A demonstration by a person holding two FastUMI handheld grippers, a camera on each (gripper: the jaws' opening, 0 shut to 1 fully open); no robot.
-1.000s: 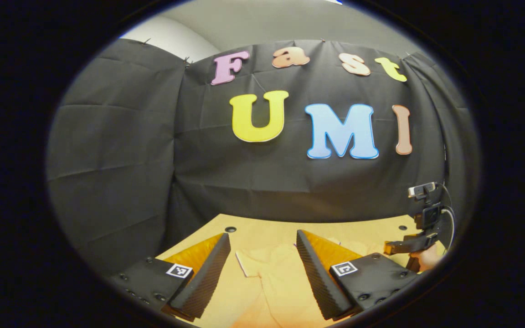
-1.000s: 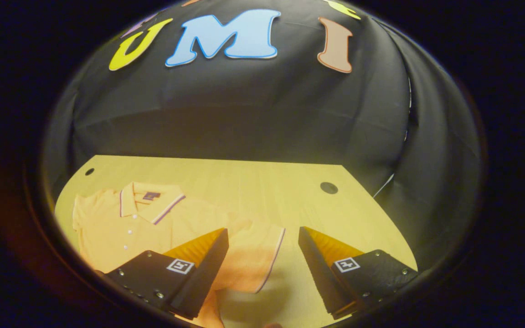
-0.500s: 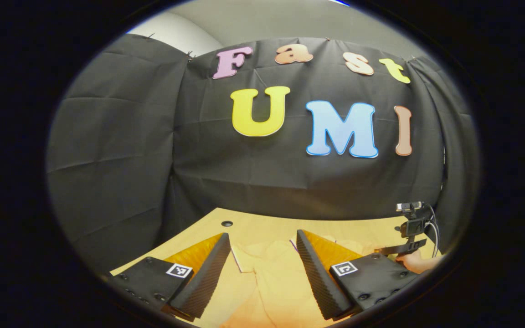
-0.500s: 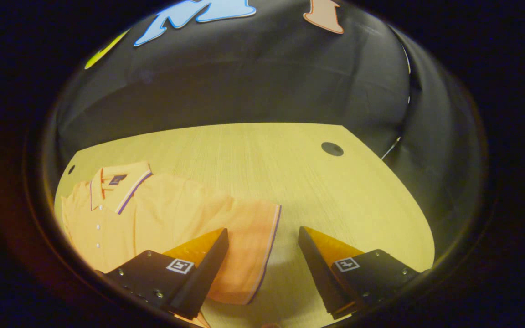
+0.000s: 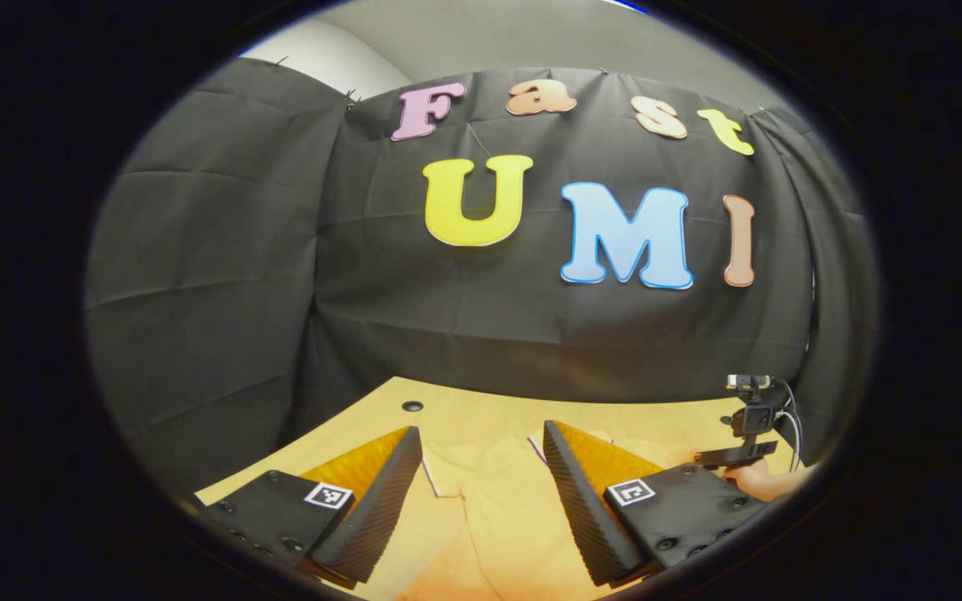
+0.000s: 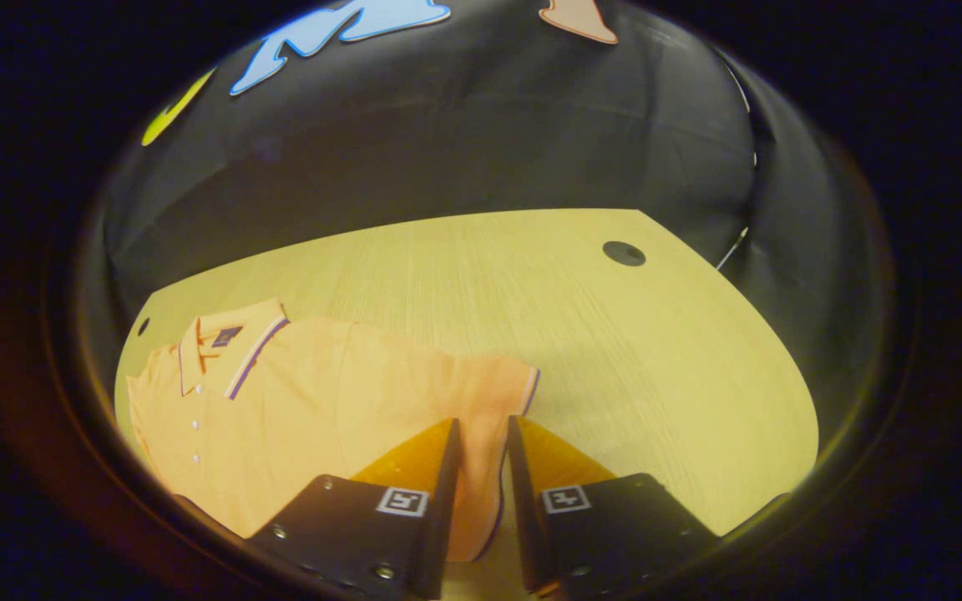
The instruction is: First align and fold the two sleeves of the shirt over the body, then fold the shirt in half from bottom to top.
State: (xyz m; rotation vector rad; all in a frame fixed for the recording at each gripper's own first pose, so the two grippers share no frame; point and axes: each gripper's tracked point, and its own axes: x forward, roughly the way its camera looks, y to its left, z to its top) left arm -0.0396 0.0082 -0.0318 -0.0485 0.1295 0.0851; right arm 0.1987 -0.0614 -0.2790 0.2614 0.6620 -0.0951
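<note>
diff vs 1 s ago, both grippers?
The right gripper tipped down toward the table and its jaws closed from wide open onto the sleeve of the shirt. The left gripper stayed open above the other sleeve, barely shifted. The shirt still lies flat.

This was a staged recording booth rather than a lived-in room. Creased black cloth (image 5: 222,250) was pinned up as a wall along the upper part of the left gripper view, with a plain pale wall (image 5: 481,42) and ceiling showing above it at the top of the frame. A light wooden tabletop (image 6: 615,334) with round cable holes (image 6: 624,253) filled the lower half of the right gripper view.
</note>
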